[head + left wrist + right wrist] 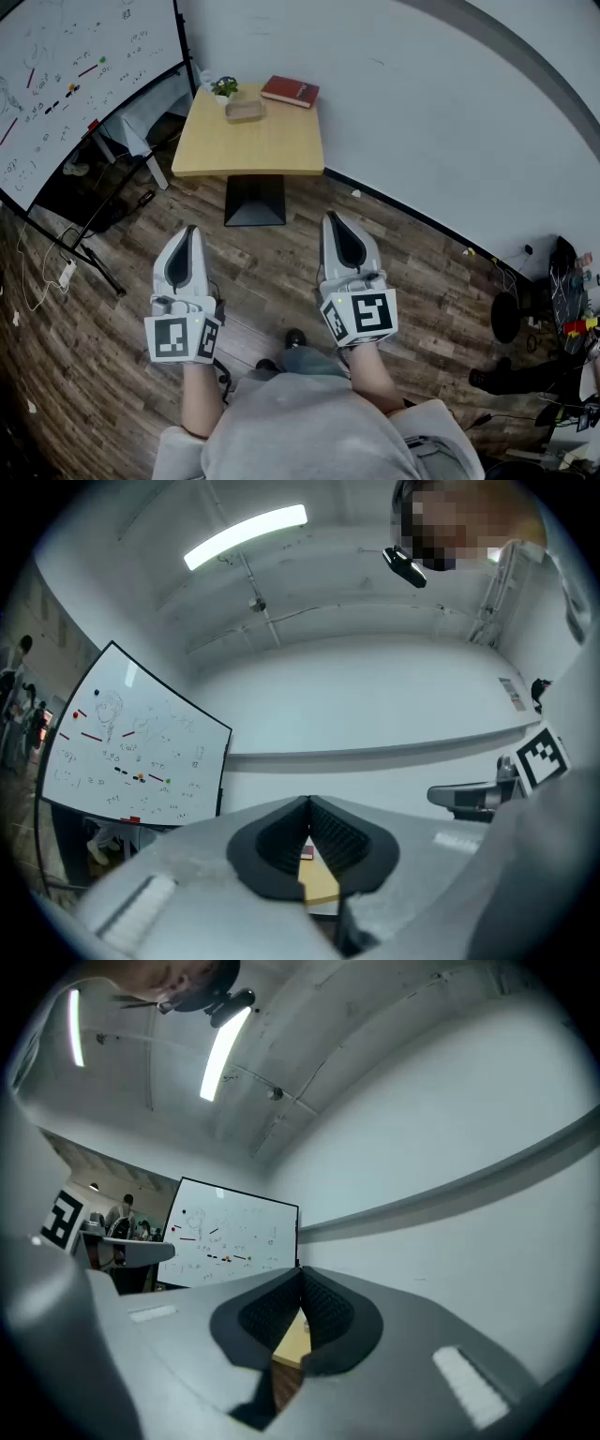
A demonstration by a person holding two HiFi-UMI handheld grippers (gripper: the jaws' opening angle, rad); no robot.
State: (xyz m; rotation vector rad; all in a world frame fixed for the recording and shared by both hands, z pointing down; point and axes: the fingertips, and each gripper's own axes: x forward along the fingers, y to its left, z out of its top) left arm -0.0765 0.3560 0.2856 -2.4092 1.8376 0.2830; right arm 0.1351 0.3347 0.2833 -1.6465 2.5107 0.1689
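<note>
Hovering over the floor (272,272), both grippers are clenched on nothing.
Head view: left gripper (190,231) and right gripper (333,217) point toward a table (253,141), well apart from it, with a red book (290,91) at its far edge. Left gripper view: jaws together, red book beyond. Right gripper view: jaws together, whiteboard (230,1241) beyond.

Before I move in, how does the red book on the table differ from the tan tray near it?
The red book is larger and lies skewed at the far right corner of the table. The tan tray is smaller, nearly the tabletop's colour, and sits nearer the middle, close by the potted plant. Both lie flat on the far half, well ahead of the left gripper and right gripper.
</note>
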